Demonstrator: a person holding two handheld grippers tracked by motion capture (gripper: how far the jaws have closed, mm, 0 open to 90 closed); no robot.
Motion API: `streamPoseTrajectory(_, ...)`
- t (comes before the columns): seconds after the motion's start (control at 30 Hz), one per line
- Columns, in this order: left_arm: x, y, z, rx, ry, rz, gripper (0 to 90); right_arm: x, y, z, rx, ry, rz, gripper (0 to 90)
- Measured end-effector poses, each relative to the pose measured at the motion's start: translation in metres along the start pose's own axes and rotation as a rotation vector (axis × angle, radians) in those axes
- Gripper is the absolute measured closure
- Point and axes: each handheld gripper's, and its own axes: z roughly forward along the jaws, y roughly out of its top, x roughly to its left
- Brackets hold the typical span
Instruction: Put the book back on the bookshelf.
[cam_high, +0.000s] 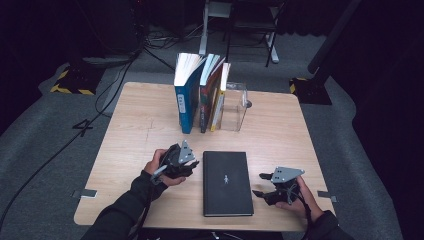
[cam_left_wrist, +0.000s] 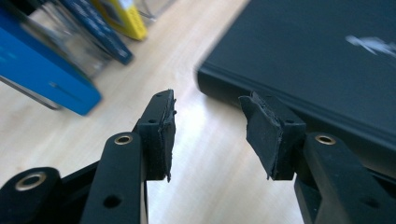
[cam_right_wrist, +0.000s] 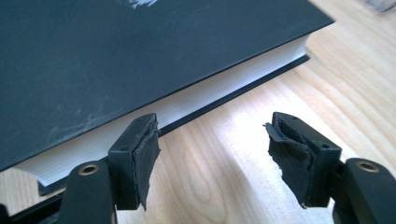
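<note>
Black book (cam_high: 227, 182) lies flat on the pale wooden table (cam_high: 140, 130), grey carpet (cam_high: 45, 135) around.

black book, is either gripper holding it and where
Nothing is held. The black book lies flat between the open left gripper and right gripper.

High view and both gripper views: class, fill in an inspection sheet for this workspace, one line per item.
Surface: light wooden table, bare around the things.
Job's things: black book lying flat near the front edge, cover up.
Clutter: three upright books leaning beside a clear holder.
Grippers: left gripper open beside the book's spine; right gripper open at its page edge; neither holds anything.
Cables: black cables trail across the floor.
Surroundings: grey carpet, dark room, stand legs behind.
</note>
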Motion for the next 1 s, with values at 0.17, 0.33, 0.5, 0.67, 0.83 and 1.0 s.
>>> streamPoseTrajectory(0.17,-0.016,-0.018,-0.004,0.023,-0.046,-0.009,48.6,0.004,-0.002,0.003,0.024,0.022,-0.018,33.8)
streamPoseTrajectory(0.33,-0.034,-0.036,-0.008,0.053,-0.093,-0.021,39.7,0.006,-0.003,0.004,0.026,0.031,-0.045,33.7)
streamPoseTrajectory(0.5,-0.048,-0.049,-0.014,0.039,-0.203,-0.053,34.4,0.008,-0.003,0.006,0.017,0.054,-0.055,33.6)
streamPoseTrajectory(0.67,-0.062,-0.052,-0.011,0.038,-0.28,-0.049,26.2,0.012,-0.003,0.01,0.022,0.076,-0.074,33.2)
streamPoseTrajectory(0.83,-0.077,-0.053,-0.005,0.084,-0.301,-0.02,24.1,0.012,-0.004,0.011,0.006,0.087,-0.074,33.2)
streamPoseTrajectory(1.0,-0.082,-0.053,-0.004,0.074,-0.308,-0.021,22.2,0.014,-0.006,0.009,-0.015,0.078,-0.094,34.6)
